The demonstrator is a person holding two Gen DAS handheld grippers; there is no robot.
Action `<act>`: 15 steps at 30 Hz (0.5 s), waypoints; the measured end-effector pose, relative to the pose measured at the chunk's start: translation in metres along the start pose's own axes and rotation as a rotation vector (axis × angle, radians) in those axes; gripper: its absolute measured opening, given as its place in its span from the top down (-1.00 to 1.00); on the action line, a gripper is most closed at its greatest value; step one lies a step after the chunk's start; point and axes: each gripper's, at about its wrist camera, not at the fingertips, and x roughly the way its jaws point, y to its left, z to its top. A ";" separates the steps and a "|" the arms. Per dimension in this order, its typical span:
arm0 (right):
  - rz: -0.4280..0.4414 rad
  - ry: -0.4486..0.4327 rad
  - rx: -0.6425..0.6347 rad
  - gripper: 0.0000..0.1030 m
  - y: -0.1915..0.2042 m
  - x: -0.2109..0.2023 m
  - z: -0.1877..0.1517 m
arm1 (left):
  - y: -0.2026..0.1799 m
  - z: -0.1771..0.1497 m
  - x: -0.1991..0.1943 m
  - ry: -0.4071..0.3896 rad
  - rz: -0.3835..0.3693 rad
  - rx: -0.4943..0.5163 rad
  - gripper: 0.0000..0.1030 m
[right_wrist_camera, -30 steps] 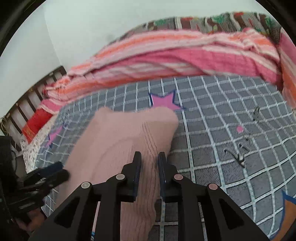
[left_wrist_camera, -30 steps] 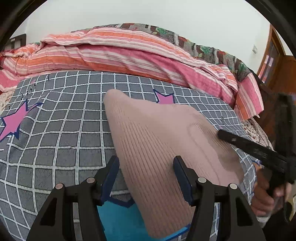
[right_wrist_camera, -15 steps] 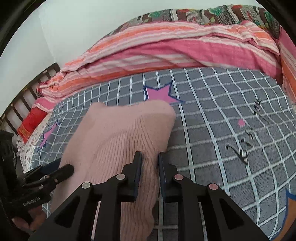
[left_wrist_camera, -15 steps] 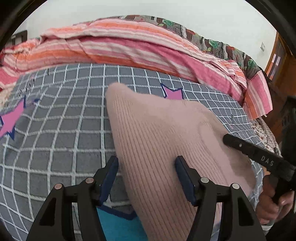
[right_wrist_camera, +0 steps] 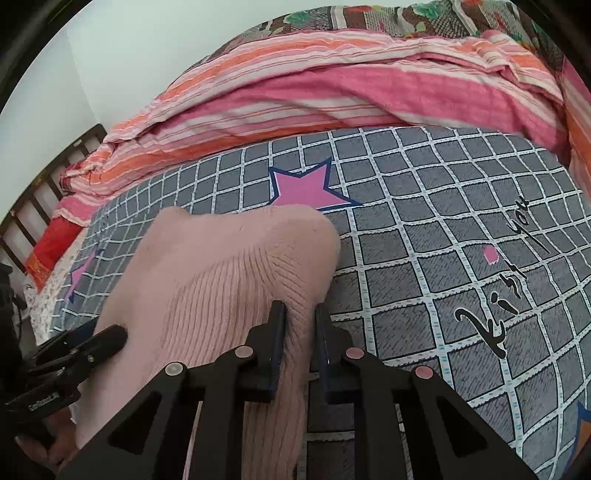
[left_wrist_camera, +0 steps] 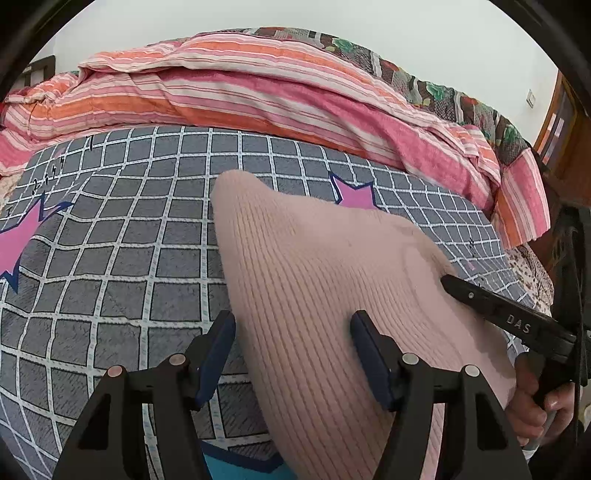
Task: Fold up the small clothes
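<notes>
Soft, even daylight fills both views, with faint shadows and no glare. Fisheye bending grows toward the rim, black vignette at each corner, especially eleven and one o'clock.

Pale dusty pink, finely ribbed: the knitted garment (left_wrist_camera: 325,288). Grey with a white grid, pink stars outlined in navy and black script lettering: the bed sheet (left_wrist_camera: 110,266). Pink, orange and white stripes: the blanket (left_wrist_camera: 258,92) bunched along the far side. Dark floral print in green, red and brown: the quilt (right_wrist_camera: 388,14) behind. Black frames with dark blue pads: both grippers. Turquoise patch (left_wrist_camera: 236,470) edged in navy at the near rim. Off-white: the wall (right_wrist_camera: 155,48).
</notes>
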 end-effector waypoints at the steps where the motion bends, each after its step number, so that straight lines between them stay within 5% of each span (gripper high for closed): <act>1: 0.006 -0.001 -0.004 0.69 0.001 -0.002 0.002 | 0.001 0.002 0.000 -0.001 0.006 -0.001 -0.25; 7: 0.045 -0.047 -0.003 0.61 0.006 -0.011 0.008 | 0.009 0.013 0.008 -0.002 0.025 -0.023 -0.25; 15: 0.032 0.012 0.010 0.61 -0.001 0.009 0.008 | 0.015 0.018 0.023 0.010 0.007 -0.041 -0.31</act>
